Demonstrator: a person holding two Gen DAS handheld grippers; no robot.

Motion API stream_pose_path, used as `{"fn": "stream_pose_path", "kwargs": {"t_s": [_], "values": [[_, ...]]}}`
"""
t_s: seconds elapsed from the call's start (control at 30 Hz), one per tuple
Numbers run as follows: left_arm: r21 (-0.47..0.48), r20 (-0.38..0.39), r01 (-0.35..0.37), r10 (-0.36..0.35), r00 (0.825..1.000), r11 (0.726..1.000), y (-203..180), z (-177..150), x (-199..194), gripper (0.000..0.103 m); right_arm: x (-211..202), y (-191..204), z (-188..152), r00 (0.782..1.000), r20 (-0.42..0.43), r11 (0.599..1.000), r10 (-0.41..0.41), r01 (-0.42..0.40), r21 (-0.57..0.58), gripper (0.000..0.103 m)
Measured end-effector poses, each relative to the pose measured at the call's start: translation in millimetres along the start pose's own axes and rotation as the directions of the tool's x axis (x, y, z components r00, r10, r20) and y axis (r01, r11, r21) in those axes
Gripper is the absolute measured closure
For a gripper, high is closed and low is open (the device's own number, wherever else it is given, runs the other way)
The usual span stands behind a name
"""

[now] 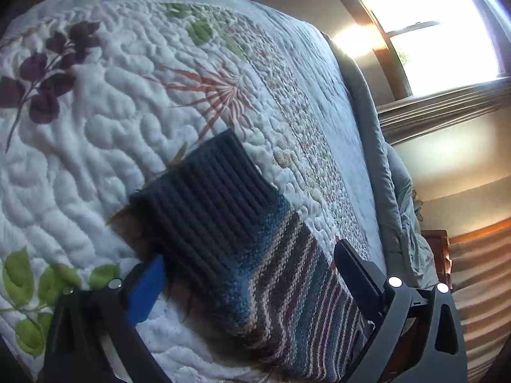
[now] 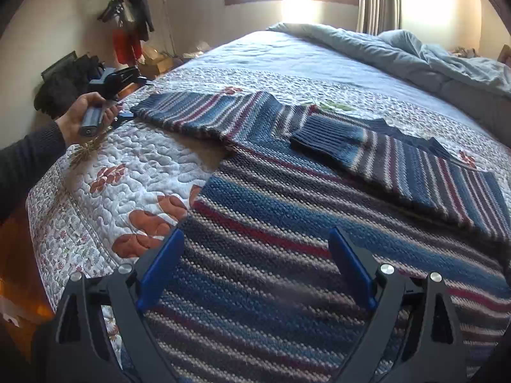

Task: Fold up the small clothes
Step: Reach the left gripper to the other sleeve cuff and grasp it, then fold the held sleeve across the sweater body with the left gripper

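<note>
Partly folded: one sleeve of the striped sweater [image 2: 287, 223] lies across its body on the quilt [image 2: 134, 159].
At ten o'clock in the right wrist view the other sleeve lies outstretched, the left gripper [image 1: 249, 274] open astride its cuff; the right gripper [image 2: 255, 265] hovers spread, empty; body folds remain.

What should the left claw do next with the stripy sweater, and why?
Probably close the left claw on the outstretched sleeve. Its jaws stand open on either side of it, and the other sleeve already lies folded across the sweater, so this one likely goes over next.
</note>
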State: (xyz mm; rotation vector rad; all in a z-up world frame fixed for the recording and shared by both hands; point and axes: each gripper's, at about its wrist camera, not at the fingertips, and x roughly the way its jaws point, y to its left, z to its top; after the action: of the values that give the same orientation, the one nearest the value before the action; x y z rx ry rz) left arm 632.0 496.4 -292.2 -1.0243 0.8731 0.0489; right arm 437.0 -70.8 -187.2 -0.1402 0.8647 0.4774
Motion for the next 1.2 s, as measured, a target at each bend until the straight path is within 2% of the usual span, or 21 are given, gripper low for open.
{"fn": "stream_pose_path", "kwargs": {"t_s": [0.07,0.1,0.17,0.23,0.3,0.4,0.53,0.6,0.7,0.77,0.83,1.0,1.2], "values": [[0.02,-0.002,-0.003,0.003,1.0,1.0,-8.7,6.1,1.6,0.029,1.5,-1.7,-2.5,1.0,0.023,1.0,0.021,-0.021,-0.01,0.012],[0.029,-0.012,-0.01,0.011,1.0,1.0,-11.2,5.3,2.0,0.052,1.9,-5.4,-4.7,0.999,0.028,1.0,0.028,-0.028,-0.014,0.012],[0.059,-0.012,-0.044,0.045,0.999,0.997,-19.2,3.0,4.2,0.064,6.8,-11.1,-8.3,0.999,0.041,0.999,0.028,-0.028,-0.017,0.012],[0.098,-0.001,-0.094,0.094,0.996,0.991,-25.5,0.8,5.6,0.087,9.3,-22.0,-11.1,0.998,0.054,1.0,0.023,-0.023,0.004,0.012],[0.12,0.04,-0.099,0.095,0.995,0.988,-34.4,-4.3,-5.5,0.094,12.9,-33.1,-17.1,0.998,0.062,0.999,0.03,-0.032,0.043,0.012],[0.179,0.089,-0.088,0.073,0.993,0.98,-68.7,-15.3,-21.7,0.095,20.1,-49.5,-28.0,0.998,0.047,0.995,0.048,-0.052,0.09,0.012],[0.32,0.12,-0.092,0.056,0.991,0.943,-135.2,-45.6,-40.6,0.096,24.5,-71.7,-35.6,0.996,0.028,0.982,0.084,-0.088,0.166,0.012],[0.402,0.125,-0.086,0.038,0.991,0.912,-178.1,-70.5,-46.8,0.096,24.1,-85.5,-36.7,0.992,0.037,0.966,0.123,-0.128,0.226,0.012],[0.533,0.114,-0.078,0.02,0.993,0.842,-242.7,-119.4,-46.5,0.096,19.5,-104.7,-37.6,0.984,0.056,0.935,0.171,-0.18,0.304,0.012],[0.606,0.094,-0.059,0.003,0.996,0.793,-284.0,-153.3,-39.9,0.096,16.0,-118.3,-38.5,0.976,0.065,0.912,0.206,-0.215,0.35,0.012],[0.655,0.074,-0.044,-0.006,0.997,0.755,-317.5,-183.6,-31.4,0.096,12.3,-131.1,-40.1,0.974,0.077,0.892,0.215,-0.228,0.39,0.012],[0.704,-0.007,0.011,-0.008,1.0,0.71,-375.4,-250.4,3.1,0.096,4.0,-167.2,-41.7,0.973,0.1,0.851,0.209,-0.231,0.472,0.012],[0.756,-0.036,0.001,0.04,0.999,0.654,-402.8,-315.7,52.5,0.096,-7.7,-212.5,-51.2,0.971,0.131,0.79,0.199,-0.238,0.566,0.012]]}}
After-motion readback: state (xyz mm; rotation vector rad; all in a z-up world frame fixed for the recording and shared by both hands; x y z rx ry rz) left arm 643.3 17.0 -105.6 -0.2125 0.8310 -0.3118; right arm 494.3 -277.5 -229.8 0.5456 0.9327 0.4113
